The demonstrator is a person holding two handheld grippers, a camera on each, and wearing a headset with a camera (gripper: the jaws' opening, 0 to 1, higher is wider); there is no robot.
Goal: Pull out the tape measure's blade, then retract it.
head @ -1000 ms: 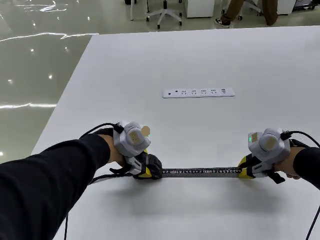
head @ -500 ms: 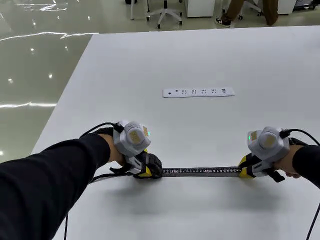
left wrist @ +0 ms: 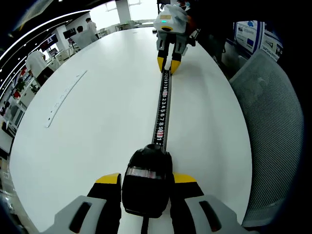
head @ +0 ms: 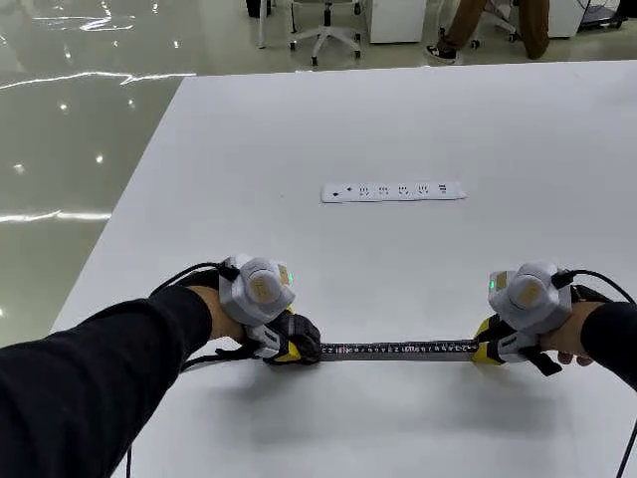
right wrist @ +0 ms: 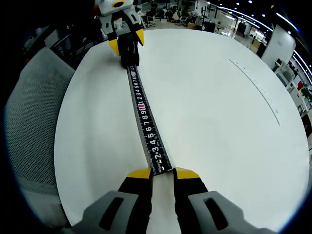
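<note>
Left gripper view: the left gripper point(left wrist: 146, 178) is clamped on the black body of the tape measure point(left wrist: 147, 183), its two yellow-tipped jaws pressed against either side of the case. The case sits between the jaws and rests on the white tabletop point(left wrist: 97, 126). From the front of the case the blade point(left wrist: 162, 112) runs straight ahead, lying flat on the tabletop with its printed numbers facing up. It reaches the right gripper point(left wrist: 169, 63), which faces back toward the left one. A white power strip point(left wrist: 66, 97) lies well off to the left of the blade, apart from both grippers. A grey mesh chair point(left wrist: 273, 122) stands past the tabletop edge on the other side.

In the right gripper view, the right gripper's jaws are closed on the free end of the blade. The low numbers sit just ahead of the yellow tips, and the scale climbs toward the case at the far end.

In the head view, the blade spans the gap between the two grippers, near the front edge of the tabletop. A gloved hand holds each gripper, and the power strip lies well beyond the blade.
</note>
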